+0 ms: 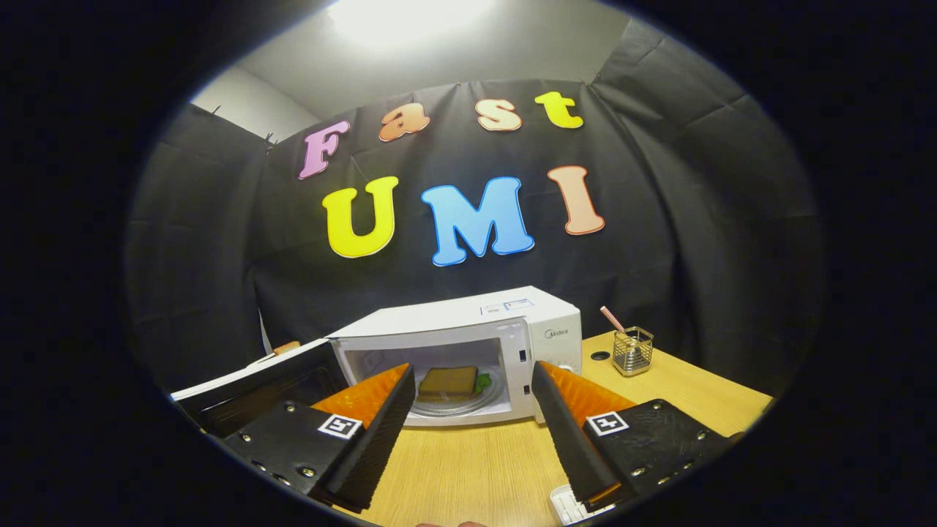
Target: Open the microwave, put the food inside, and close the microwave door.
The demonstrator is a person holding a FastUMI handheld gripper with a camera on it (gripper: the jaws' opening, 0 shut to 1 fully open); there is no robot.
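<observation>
A white microwave [542, 333] stands on the wooden table [681, 395] beyond my fingers, its door [256, 388] swung wide open to the left. Inside, a sandwich [448, 382] with brown bread and a bit of green leaf lies on the glass turntable [468, 406]. My gripper [472, 380] is open, with nothing between its fingers, and it is held back from the microwave's opening. The sandwich shows through the gap between the fingertips, some way ahead of them.
A small wire holder [633, 350] with a pink straw-like stick stands on the table right of the microwave, next to a round cable hole [600, 356]. A white object [567, 505] lies at the near table edge under the right finger.
</observation>
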